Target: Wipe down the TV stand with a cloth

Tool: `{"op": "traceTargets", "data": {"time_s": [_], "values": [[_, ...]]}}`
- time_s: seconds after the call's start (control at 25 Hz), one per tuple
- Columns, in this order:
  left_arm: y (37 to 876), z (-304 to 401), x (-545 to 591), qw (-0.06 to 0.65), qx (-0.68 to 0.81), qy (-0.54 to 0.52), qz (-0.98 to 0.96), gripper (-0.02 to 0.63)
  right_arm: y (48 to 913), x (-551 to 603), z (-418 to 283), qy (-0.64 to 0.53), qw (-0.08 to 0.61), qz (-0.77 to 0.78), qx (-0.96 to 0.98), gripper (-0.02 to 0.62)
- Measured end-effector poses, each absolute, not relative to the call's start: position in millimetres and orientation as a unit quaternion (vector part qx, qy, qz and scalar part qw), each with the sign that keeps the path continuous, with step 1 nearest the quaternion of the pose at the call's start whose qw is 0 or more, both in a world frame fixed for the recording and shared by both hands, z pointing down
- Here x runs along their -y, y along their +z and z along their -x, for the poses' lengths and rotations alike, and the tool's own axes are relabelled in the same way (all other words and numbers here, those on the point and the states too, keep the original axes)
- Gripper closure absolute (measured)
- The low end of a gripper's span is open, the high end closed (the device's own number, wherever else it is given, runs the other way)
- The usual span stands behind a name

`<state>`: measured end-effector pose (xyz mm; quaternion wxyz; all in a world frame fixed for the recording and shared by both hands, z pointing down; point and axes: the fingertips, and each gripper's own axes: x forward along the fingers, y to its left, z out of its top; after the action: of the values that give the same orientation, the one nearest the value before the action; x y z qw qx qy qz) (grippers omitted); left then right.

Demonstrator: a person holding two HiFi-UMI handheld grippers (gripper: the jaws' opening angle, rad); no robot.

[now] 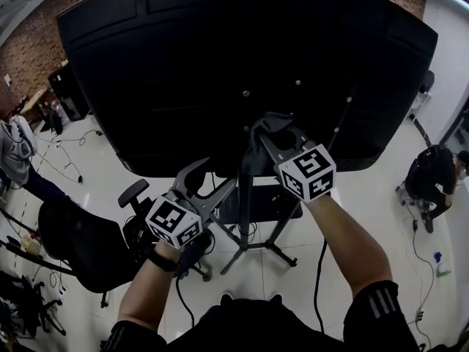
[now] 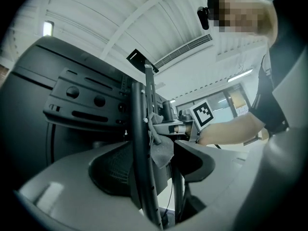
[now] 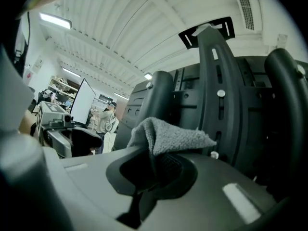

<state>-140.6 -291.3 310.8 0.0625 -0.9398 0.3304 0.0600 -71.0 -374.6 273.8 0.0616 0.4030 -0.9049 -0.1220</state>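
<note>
The big black TV (image 1: 242,57) hangs on a black stand whose pole (image 1: 245,196) runs down to splayed legs. My right gripper (image 1: 270,139) is shut on a grey cloth (image 1: 262,136) and holds it against the pole just under the TV's back. In the right gripper view the cloth (image 3: 168,136) bunches out of the shut jaws (image 3: 154,162) in front of the stand's upright (image 3: 226,95). My left gripper (image 1: 209,182) is lower and to the left, open. In its own view a black stand bar (image 2: 139,143) stands between its jaws (image 2: 149,172), with the cloth (image 2: 161,148) just behind.
The stand's legs (image 1: 253,251) spread over the white floor. A black office chair (image 1: 80,251) stands at the lower left, with cables (image 1: 66,160) on the floor beyond it. A person (image 1: 432,178) crouches at the right. Another person (image 3: 108,119) stands farther off.
</note>
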Motion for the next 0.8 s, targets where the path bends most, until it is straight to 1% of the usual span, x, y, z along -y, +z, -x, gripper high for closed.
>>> {"op": "traceTargets", "data": {"time_s": [0.48, 0.8], "values": [[391.5, 133.4, 291.6, 0.008, -0.324, 0.019, 0.946, 0.318, 384.5, 363.0, 77.5, -0.086, 0.111, -0.412, 0.901, 0.569], [465.0, 123.6, 299.1, -0.050, -0.314, -0.012, 0.948, 0.317, 479.3, 357.5, 78.5, -0.039, 0.166, -0.402, 0.899, 0.568]]}}
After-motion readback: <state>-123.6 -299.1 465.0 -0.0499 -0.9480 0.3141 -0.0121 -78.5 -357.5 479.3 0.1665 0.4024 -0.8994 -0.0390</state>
